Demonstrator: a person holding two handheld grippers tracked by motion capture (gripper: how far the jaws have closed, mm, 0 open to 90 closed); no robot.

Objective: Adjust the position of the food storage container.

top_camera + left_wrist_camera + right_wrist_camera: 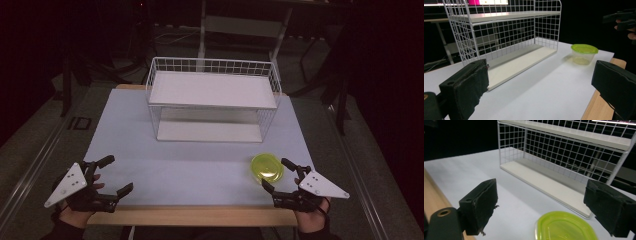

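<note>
The right claw hovers low over the near right corner of the tabletop, its two jaws spread wide with nothing clamped between them. One container, clear-walled with a yellow-green lid, stands on the tabletop just beside and ahead of this claw; in the right gripper view the container lies low between the two jaws, not touched by either. The left claw is at the near left corner, well apart from the container, and its two jaws also stand apart, holding nothing. Farther back, at the middle of the tabletop, stands one white wire rack with two shelves, an upper and a lower, both bare. The container sits in front of the rack's right end.
</note>
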